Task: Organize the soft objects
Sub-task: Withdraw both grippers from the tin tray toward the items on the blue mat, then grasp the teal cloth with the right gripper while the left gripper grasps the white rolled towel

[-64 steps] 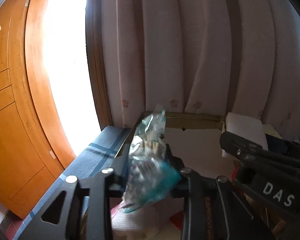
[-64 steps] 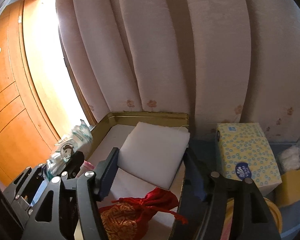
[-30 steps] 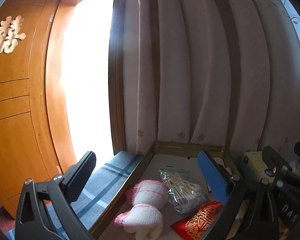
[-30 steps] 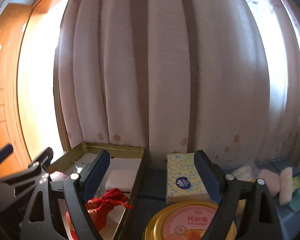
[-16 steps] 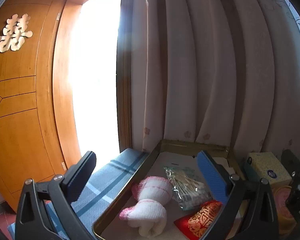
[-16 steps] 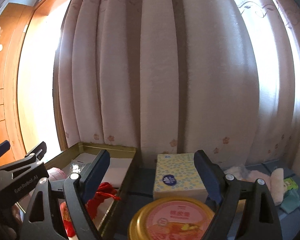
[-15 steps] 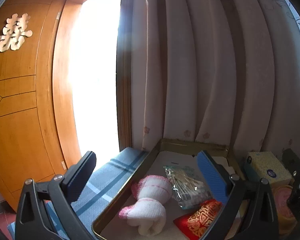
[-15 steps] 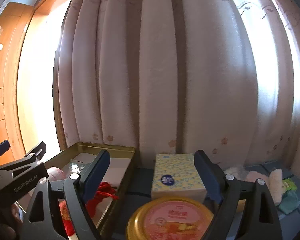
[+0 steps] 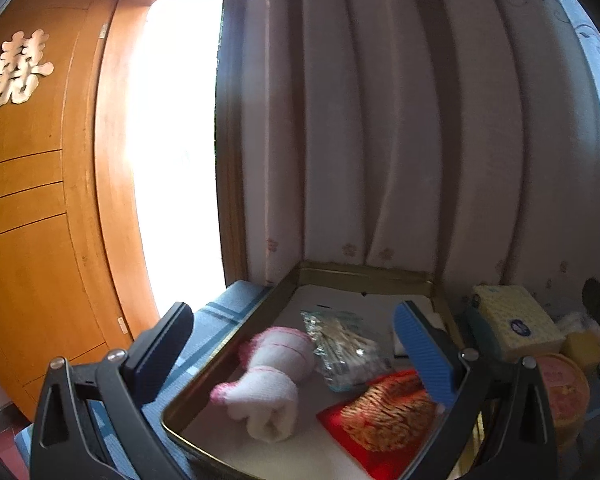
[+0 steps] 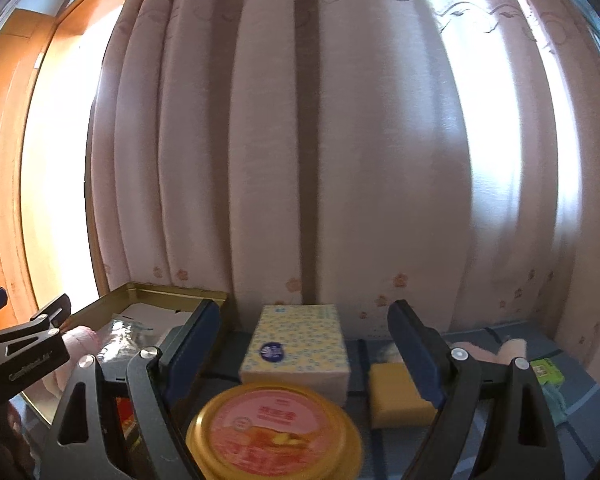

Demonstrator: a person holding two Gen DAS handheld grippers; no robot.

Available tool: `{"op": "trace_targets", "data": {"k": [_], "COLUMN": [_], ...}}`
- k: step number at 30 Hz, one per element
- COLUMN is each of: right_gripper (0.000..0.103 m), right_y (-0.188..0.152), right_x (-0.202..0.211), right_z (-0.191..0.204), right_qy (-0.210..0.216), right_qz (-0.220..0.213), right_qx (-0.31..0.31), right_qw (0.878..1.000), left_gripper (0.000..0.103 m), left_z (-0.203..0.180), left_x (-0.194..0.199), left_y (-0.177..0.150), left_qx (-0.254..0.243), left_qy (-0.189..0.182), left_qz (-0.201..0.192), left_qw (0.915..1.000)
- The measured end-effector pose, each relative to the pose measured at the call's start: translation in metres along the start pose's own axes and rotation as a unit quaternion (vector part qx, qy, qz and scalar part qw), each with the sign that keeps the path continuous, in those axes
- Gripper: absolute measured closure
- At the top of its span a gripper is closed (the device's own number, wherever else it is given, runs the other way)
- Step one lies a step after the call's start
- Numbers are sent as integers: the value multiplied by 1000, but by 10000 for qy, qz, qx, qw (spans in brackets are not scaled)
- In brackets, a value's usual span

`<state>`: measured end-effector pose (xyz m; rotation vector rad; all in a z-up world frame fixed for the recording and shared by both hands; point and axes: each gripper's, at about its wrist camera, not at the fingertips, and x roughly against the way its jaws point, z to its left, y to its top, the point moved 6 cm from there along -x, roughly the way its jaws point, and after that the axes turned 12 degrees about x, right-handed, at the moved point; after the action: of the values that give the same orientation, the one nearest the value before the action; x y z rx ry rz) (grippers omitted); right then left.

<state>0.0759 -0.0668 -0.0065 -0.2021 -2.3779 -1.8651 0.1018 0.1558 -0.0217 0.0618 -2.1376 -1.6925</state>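
A rolled white towel [image 9: 268, 380] with pink edging is seen lying inside the gold tray [image 9: 364, 271], near its left wall, with a clear packet of cotton swabs [image 9: 344, 350] just beside it and a red-and-gold pouch [image 9: 384, 412] towards the tray's near right. Only the left wrist view shows these laid out in full; from the right wrist view the tray [image 10: 168, 293] is caught side-on and the pouch is largely hidden behind a finger. What the right wrist view adds is the spread outside the tray: a yellow-patterned tissue box [image 10: 298, 346], a round yellow-rimmed lid [image 10: 274, 432] in front of it, a yellow sponge [image 10: 396, 398], and pale soft rolls [image 10: 496, 350] and a green packet [image 10: 546, 372] further right on the blue cloth [image 10: 588, 432]. The back of the tray floor is left bare, and the pleated curtain [image 10: 340, 160] closes off the rear. The left gripper [image 9: 296, 356] is held above the tray, jaws spread wide, nothing between them. The right gripper [image 10: 304, 356] is likewise parted and empty, over the lid.
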Motion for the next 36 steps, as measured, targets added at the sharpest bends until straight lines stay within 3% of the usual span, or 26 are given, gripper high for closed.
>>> {"op": "trace_targets", "data": {"k": [17,26,36], "right_gripper": [15,15,15], "right_y": [-11,-25,-56], "right_x": [22,25,26], "right_z": [-52,-87,-169], "right_qy": [-480,-726,-1201], "right_qz": [-41,230,786], "right_qx": [55,-49,-548], "right_qw": [9988,9971,9881], "left_gripper": [3,3,3], "left_z": [-53,-88,-132], "left_x": [34,50,73], "left_y": [-23,-34,-49], "left_qx": [-212,-400,-640], "left_qy": [-577,-927,-1330], "left_qz": [107,184,287], "left_qw": [9981,9947,9886]}}
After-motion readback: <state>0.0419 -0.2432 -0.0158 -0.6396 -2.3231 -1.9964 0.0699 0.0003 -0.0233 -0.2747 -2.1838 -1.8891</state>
